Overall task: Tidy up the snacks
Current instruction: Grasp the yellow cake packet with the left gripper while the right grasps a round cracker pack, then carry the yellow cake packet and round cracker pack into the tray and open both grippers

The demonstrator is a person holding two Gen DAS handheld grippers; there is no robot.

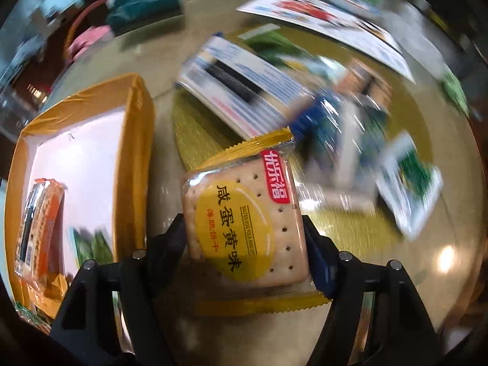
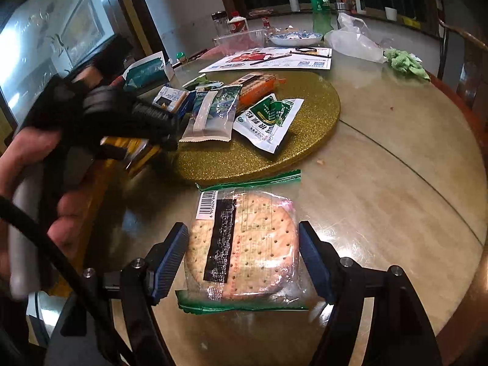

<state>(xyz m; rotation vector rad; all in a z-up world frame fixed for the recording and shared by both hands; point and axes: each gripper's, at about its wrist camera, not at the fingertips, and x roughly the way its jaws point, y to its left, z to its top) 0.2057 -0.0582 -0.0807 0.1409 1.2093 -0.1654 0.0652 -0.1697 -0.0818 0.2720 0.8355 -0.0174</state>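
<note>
Through the left wrist camera, the left hand-held gripper (image 1: 247, 238) has its jaws pressed against both sides of a yellow cracker pack (image 1: 244, 216), lifted beside the orange box (image 1: 134, 140), likely bound there. Its clear wrapper shows a square, dotted cracker.

Through the right wrist camera, the right hand-held gripper (image 2: 242, 259) straddles a green-edged cracker pack (image 2: 244, 244) lying barcode-up on the desk (image 2: 381, 213), jaws apart, not quite touching.

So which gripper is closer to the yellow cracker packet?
Left. The left gripper has the yellow cracker packet right between its fingers. The right gripper sits around a different packet with green edges, off the gold mat.
</note>
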